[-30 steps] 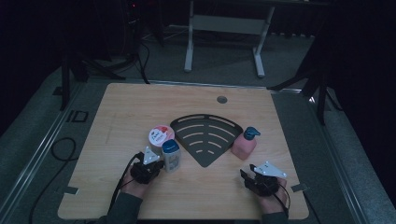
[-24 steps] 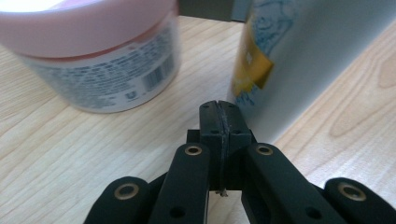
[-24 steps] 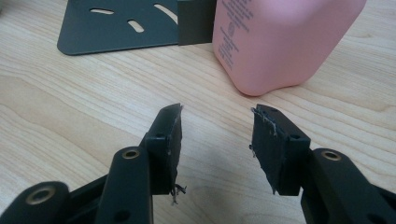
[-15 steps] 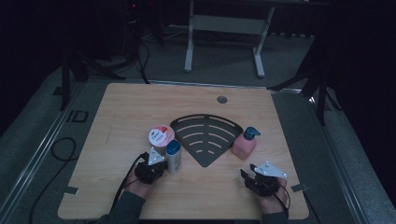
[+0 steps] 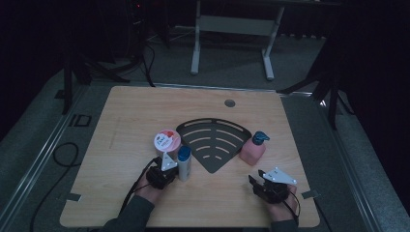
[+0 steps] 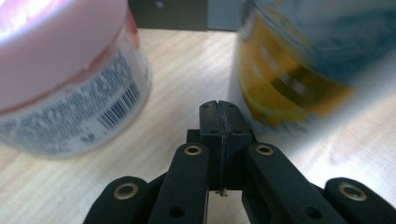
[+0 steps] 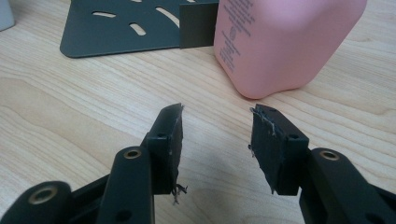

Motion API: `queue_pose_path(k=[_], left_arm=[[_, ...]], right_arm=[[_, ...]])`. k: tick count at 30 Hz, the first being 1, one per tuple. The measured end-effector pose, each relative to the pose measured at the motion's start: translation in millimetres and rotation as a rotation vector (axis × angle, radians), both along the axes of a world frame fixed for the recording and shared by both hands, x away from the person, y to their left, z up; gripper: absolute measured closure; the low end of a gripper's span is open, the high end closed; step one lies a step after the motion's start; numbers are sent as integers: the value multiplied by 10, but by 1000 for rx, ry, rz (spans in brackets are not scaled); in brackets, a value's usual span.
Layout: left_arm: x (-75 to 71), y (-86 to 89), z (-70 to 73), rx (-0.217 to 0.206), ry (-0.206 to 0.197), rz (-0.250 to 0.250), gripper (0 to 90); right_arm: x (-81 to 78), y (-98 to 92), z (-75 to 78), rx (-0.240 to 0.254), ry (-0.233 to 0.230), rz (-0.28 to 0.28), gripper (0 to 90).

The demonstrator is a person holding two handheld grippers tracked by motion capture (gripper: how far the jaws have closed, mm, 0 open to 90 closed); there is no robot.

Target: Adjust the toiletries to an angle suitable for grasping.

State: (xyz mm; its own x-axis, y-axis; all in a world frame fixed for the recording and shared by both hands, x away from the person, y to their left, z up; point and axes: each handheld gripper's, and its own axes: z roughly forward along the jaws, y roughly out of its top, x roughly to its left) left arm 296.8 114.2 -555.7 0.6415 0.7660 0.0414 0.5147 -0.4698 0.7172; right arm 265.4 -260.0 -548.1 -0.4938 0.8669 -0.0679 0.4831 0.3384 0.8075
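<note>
Bottle [image 5: 184,163], blue-capped, stands upright on the table [image 5: 121,125] just beside the left gripper [image 5: 162,175], whose fingers [image 6: 218,122] are pressed together with nothing between them. In the left gripper view the closed tips lie low over the wood in the gap between the bottle [image 6: 299,70] at 2 o'clock and a pink-lidded tub [image 6: 70,79] at 10 o'clock; whether they touch either cannot be told. Seen from above, the tub [image 5: 167,141] sits at 11 o'clock of the bottle, close by it. The right gripper [image 5: 263,184] rests near the table's front edge, its fingers [image 7: 170,135] parted and empty, pointing at a pink pump bottle [image 7: 285,44] just ahead at 1 o'clock and clear of it. A dark slotted fan-shaped mat [image 5: 212,140] lies flat at mid-table between the tub and the pump bottle [image 5: 253,149], its edge close against the latter.
</note>
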Motion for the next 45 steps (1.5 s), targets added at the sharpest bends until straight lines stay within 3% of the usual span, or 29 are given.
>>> queue_pose_path(k=[3,12,34,42,45], left_arm=[[62,-34,-4,-22,5,-6,892],[57,-180,-10,-14,-2,-59,893],[-164,-838,16,-26,34,-136,890],[-201,-770,36,-38,48,-154,894],[-312,-662,105,-52,39,-186,898]], right_arm=[[-3,-5,3,2,-4,1,530],[-5,-13,7,7,-3,2,529],[-52,57,24,-2,-4,34,529],[-60,69,24,-6,-5,40,530],[-60,61,26,-2,-5,39,530]])
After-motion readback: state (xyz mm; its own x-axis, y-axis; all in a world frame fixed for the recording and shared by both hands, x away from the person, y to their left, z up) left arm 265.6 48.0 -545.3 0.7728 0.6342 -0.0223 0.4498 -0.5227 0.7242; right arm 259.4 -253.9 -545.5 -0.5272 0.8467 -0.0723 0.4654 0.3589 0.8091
